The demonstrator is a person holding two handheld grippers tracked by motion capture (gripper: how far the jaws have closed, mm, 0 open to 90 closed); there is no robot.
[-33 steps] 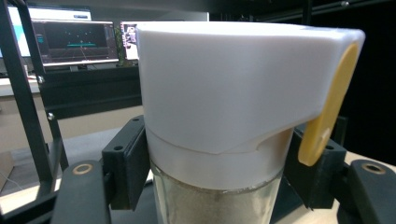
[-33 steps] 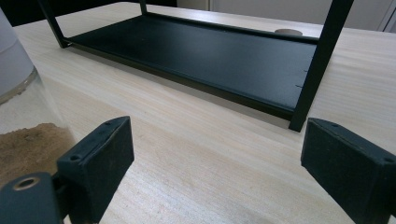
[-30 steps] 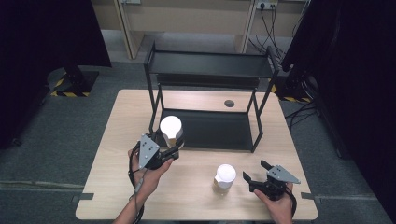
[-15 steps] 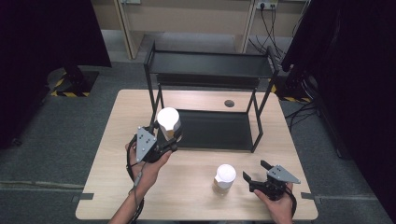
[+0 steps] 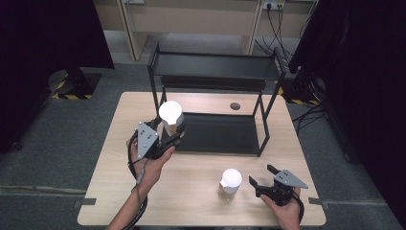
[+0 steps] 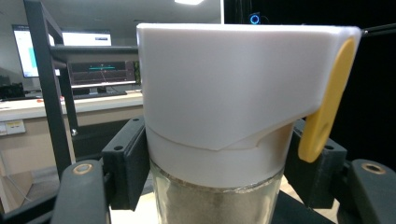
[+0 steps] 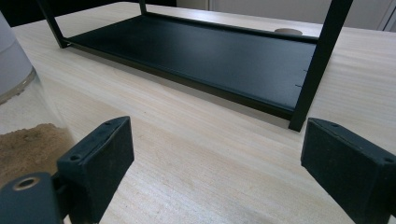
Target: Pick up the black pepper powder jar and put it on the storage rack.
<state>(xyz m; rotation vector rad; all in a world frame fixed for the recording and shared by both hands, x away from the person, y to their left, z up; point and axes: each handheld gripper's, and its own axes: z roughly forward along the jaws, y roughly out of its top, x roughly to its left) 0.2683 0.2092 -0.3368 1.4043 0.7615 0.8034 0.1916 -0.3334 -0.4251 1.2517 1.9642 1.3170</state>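
Holding a jar (image 6: 219, 140) clamped in our left gripper (image 5: 160, 139) near the rack (image 5: 215, 67), we advise level carriage; right gripper (image 5: 270, 184) rests spread beside another jar (image 5: 231, 183).

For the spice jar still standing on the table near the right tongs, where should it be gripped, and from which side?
Grip the spice jar around its glass body just below the white cap, coming level from its right, where the open right tongs wait. It stands upright, and the cap is wider than the glass.
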